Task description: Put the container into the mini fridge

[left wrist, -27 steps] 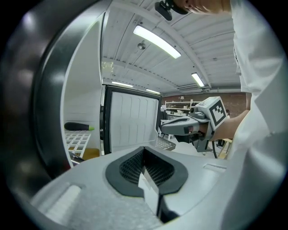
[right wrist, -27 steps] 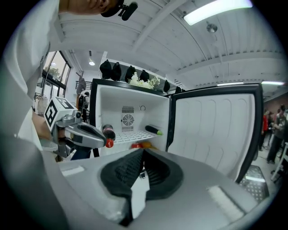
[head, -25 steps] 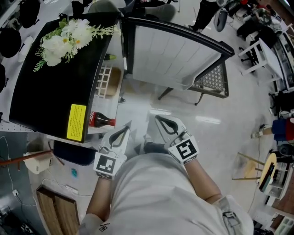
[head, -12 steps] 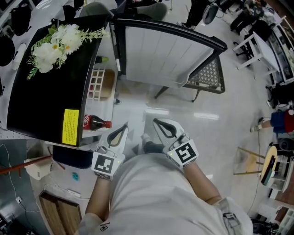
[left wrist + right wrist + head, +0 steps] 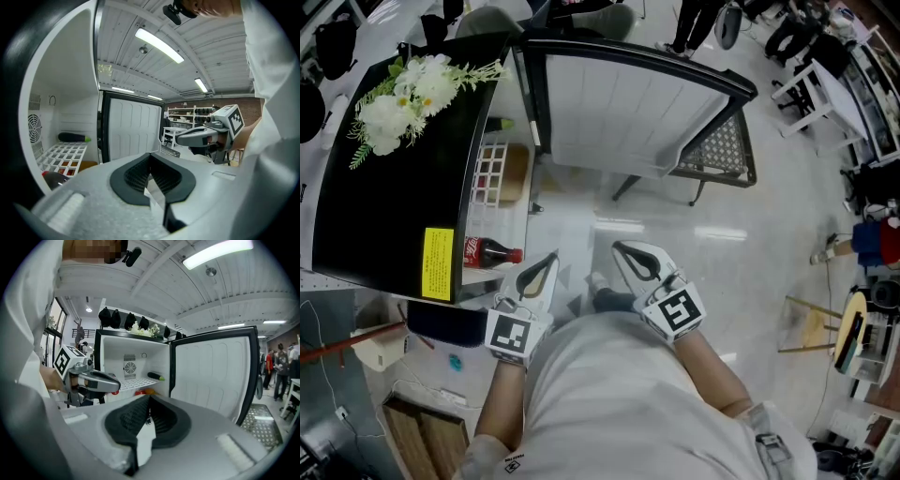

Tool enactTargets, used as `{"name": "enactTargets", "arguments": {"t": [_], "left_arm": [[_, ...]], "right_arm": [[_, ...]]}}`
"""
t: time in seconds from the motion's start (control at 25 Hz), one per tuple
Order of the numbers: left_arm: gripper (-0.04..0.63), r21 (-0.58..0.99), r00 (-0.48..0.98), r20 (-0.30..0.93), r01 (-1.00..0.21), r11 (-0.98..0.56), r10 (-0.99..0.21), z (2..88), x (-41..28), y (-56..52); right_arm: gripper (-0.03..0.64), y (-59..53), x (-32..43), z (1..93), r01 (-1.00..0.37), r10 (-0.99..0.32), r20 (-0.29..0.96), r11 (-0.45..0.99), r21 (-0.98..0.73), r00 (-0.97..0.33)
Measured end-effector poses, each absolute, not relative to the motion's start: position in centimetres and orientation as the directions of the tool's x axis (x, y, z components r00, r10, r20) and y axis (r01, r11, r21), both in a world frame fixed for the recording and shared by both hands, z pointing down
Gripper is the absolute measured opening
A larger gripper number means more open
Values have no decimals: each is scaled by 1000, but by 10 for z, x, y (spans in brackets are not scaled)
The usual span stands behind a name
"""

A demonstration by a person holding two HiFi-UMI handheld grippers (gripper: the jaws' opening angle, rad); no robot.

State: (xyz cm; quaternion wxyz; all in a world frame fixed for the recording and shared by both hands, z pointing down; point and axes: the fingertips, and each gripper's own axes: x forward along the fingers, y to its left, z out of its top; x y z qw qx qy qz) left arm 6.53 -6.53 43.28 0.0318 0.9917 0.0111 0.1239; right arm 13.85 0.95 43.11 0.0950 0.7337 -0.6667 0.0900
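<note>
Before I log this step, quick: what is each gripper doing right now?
Left gripper: closed, holding nothing.
Right gripper: closed, holding nothing.

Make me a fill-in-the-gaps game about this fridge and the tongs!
1. The door of the fridge stands ____.
2. The flowers lying on top of the fridge are ____.
3. The bottle inside the fridge has a ____ label.
4. The left tongs and the right tongs are both ____, with nothing in them.

Missing words: open, white, red, shut.
</note>
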Motion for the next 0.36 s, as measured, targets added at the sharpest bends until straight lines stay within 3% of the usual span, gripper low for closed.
{"name": "enactTargets", "arguments": {"t": [0.36], "left_arm": [[9,66,962,273,-2,-998,16,439,63,-68]], "right_arm": [[3,9,140,430,-996,-961,261,-91,17,92]]}}
